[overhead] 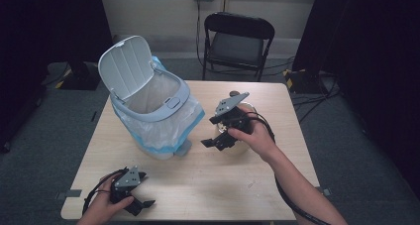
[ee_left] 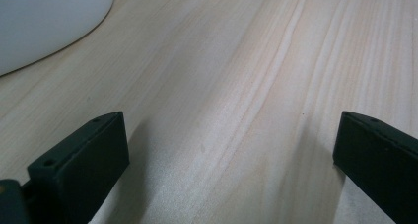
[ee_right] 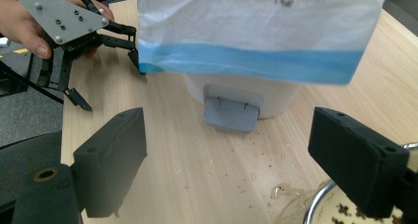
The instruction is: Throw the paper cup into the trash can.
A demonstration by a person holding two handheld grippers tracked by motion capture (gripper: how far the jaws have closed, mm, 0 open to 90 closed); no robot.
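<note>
While the bin [overhead: 148, 111] stands open on the table [overhead: 208, 185], both grippers are empty.
Right gripper [ee_right: 226, 160] fingers wide, above the bowl [ee_right: 325, 209] beside the bin; left gripper [ee_left: 231, 150] fingers wide, near the table's front edge.

A pale wooden table [overhead: 198, 180] carries a white pedal bin [overhead: 153, 111] lined with a blue-edged bag, a metal bowl [ee_right: 325, 206] and scattered crumbs [ee_right: 266, 162].
</note>
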